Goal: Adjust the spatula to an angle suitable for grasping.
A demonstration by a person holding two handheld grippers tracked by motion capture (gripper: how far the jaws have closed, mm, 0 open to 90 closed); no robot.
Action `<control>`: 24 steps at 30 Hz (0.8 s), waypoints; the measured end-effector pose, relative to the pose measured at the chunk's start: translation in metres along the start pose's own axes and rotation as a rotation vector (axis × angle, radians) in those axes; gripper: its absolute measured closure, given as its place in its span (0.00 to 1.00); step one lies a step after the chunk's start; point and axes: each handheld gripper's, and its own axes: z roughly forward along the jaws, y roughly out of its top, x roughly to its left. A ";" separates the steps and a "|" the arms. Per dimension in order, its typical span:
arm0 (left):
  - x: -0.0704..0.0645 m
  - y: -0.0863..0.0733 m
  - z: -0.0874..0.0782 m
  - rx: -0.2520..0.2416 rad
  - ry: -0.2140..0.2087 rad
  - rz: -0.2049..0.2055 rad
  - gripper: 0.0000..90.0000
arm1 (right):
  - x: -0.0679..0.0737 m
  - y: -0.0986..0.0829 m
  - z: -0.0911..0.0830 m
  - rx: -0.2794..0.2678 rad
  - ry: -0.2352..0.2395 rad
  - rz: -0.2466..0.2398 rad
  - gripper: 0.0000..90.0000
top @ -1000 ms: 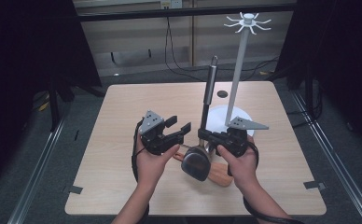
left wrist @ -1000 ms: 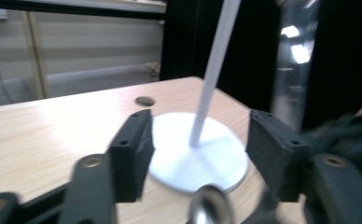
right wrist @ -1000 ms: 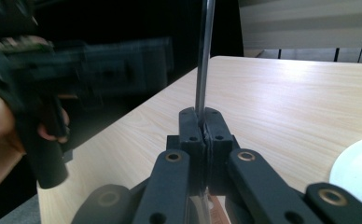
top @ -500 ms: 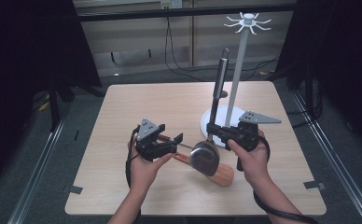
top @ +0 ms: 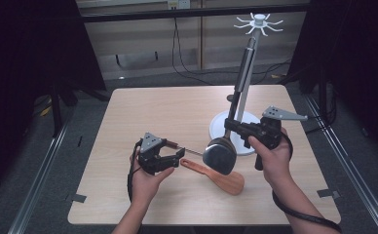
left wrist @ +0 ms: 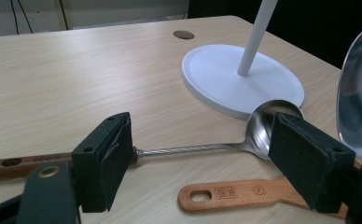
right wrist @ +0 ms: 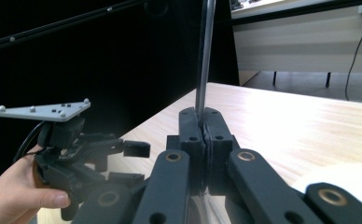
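The right claw [top: 229, 125] is clamping a steel ladle [top: 219, 155] by its slim, slippery stem, the heavy bowl hanging at six o'clock over the worktop [top: 143, 107], so gripping nearer the bowl is looking steadier, while the left claw [top: 172, 157] is gaping, released

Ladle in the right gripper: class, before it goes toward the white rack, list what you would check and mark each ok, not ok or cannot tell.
1. Right gripper shut on the ladle shaft: ok.
2. Ladle bowl lifted off the table: ok.
3. Left gripper open and holding nothing: ok.
4. Wooden spatula and spoon lying flat, apart from the ladle: ok.
5. Free hook on the rack top: cannot tell.
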 end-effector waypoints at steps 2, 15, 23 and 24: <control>0.001 -0.001 -0.001 0.004 0.003 -0.001 0.24 | -0.002 0.003 -0.001 -0.002 -0.005 -0.006 0.99; 0.001 -0.001 0.001 0.001 -0.003 0.002 0.24 | -0.015 0.011 -0.008 -0.015 -0.027 0.003 0.99; 0.001 -0.003 0.002 0.008 0.002 0.004 0.25 | -0.021 0.011 -0.010 -0.019 -0.025 0.017 0.99; 0.001 -0.003 0.002 0.009 0.002 0.003 0.25 | -0.022 0.011 -0.010 -0.017 -0.023 0.012 0.99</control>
